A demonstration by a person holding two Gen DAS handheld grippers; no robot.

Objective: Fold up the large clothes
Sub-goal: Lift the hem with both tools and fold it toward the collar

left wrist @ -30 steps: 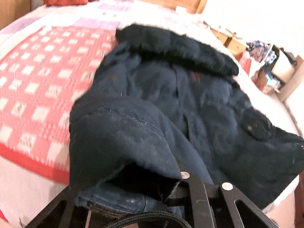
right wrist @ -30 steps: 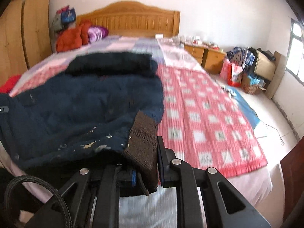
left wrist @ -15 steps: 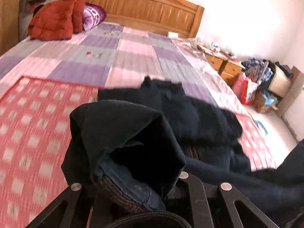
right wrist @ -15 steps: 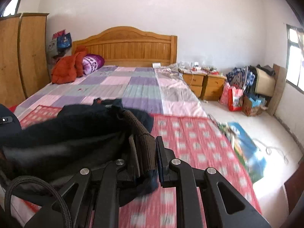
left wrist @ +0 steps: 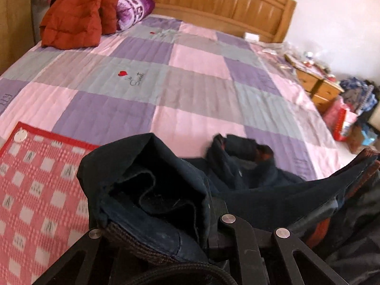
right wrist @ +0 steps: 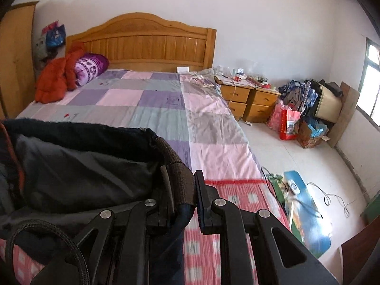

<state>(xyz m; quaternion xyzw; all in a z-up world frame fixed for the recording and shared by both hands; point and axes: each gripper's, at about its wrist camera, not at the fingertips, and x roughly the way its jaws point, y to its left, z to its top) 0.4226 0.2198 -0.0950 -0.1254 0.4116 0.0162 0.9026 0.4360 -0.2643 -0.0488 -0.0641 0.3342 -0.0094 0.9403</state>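
Patchwork quilt covers the bed beneath a wooden headboard.

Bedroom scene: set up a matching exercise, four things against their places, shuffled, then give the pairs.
1. dark navy padded coat
2. orange-red puffer jacket
3. purple patterned pillow
4. red gift bag

A. on the floor by the wooden nightstands
B. against the headboard, beside the jacket
C. clamped in both grippers
D. heaped at the bed's head corner

Pairs: 1-C, 2-D, 3-B, 4-A
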